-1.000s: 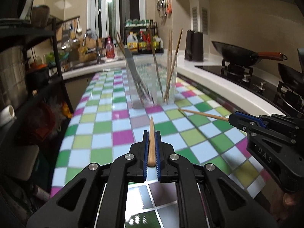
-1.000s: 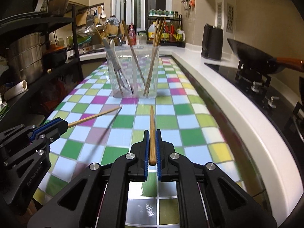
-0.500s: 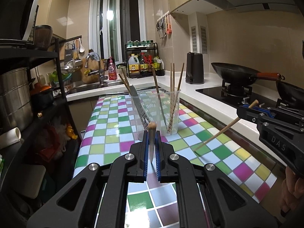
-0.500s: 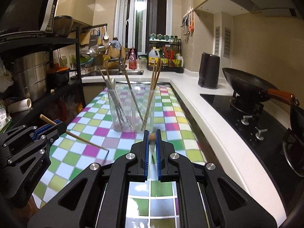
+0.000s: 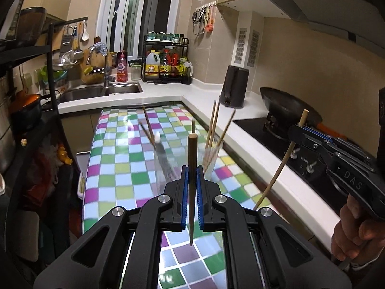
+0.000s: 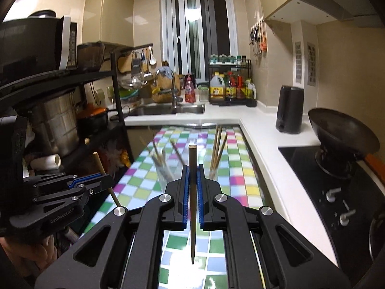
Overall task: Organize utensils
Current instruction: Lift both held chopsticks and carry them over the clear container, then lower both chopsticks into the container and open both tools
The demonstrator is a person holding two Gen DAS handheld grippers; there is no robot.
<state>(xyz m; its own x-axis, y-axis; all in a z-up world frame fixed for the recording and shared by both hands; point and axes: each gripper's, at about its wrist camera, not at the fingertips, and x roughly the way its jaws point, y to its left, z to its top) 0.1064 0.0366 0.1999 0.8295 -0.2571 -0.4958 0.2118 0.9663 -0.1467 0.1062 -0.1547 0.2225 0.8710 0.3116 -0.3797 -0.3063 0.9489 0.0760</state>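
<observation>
Since a second ago you have lifted both chopsticks off the checkered table [image 5: 115, 173] and turned them from lying flat to standing nearly upright, thick ends up. Your left gripper [image 5: 192, 180] is pinching one chopstick [image 5: 192, 159] between its blue pads, and your right gripper [image 6: 192, 180] is clamped on the other chopstick [image 6: 192, 166] the same way. Both hang above the table, just short of the clear utensil holder [image 5: 168, 168], which already contains several chopsticks and is blurred.
</observation>
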